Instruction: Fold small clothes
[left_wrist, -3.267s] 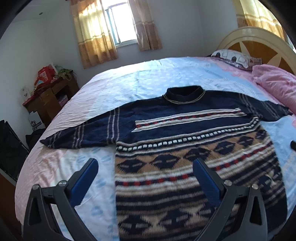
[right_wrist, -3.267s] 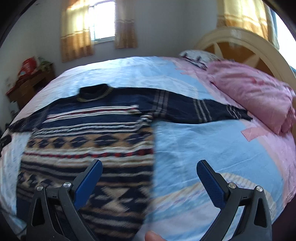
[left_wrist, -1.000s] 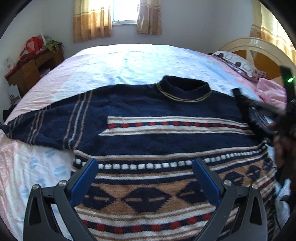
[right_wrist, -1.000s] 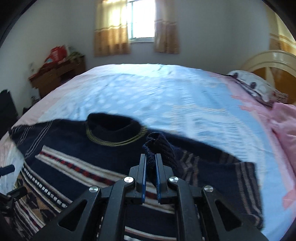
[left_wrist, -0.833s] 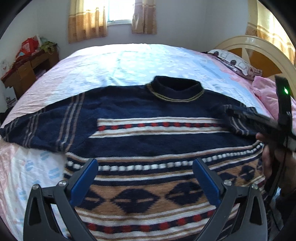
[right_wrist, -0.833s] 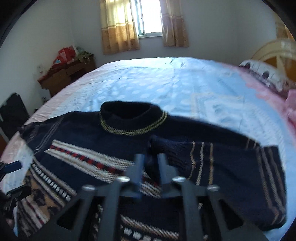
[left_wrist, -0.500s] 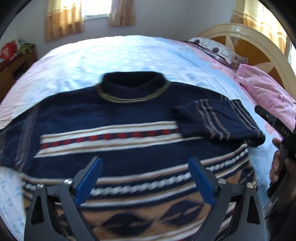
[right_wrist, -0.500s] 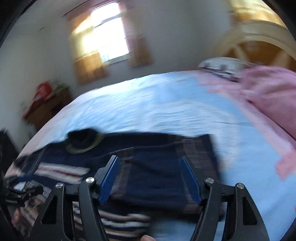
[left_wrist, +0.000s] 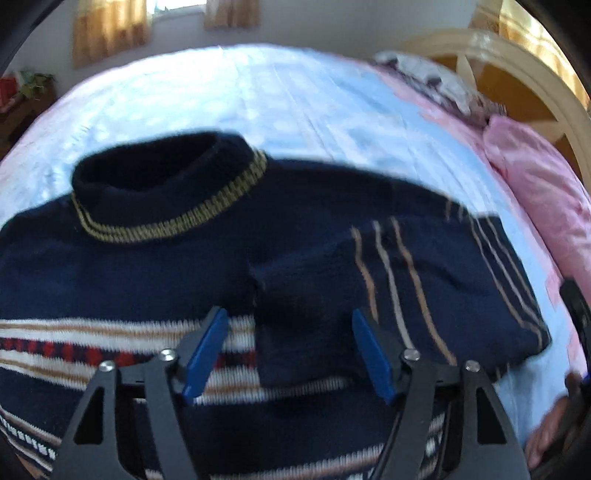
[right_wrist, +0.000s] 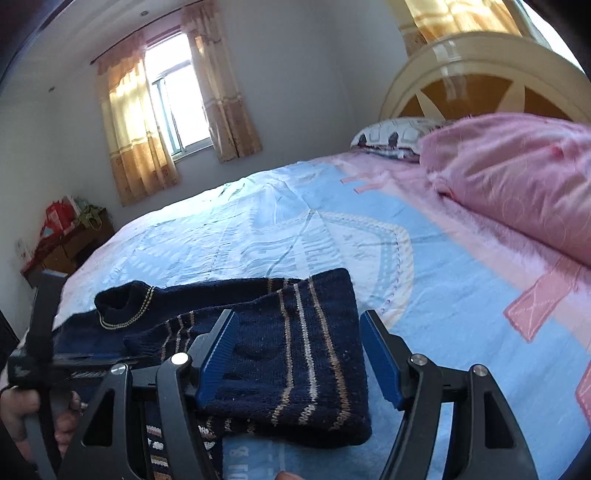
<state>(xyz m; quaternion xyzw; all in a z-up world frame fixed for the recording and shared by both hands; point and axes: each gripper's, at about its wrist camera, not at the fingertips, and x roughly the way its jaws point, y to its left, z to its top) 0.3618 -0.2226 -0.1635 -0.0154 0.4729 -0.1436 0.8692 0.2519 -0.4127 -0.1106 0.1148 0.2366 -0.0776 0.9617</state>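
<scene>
Folded sleeve (left_wrist: 388, 280) lies crosswise on sweater (left_wrist: 122, 273), cuff end directly ahead of left tongs (left_wrist: 288, 350), nearer than right tongs (right_wrist: 297, 363). Left tongs closing, nothing pinched; right tongs open, empty

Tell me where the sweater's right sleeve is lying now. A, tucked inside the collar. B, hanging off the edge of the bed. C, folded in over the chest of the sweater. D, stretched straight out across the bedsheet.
C: the striped sleeve lies doubled back across the sweater, its cuff end resting on the chest below the collar, not spread out on the bedsheet.
</scene>
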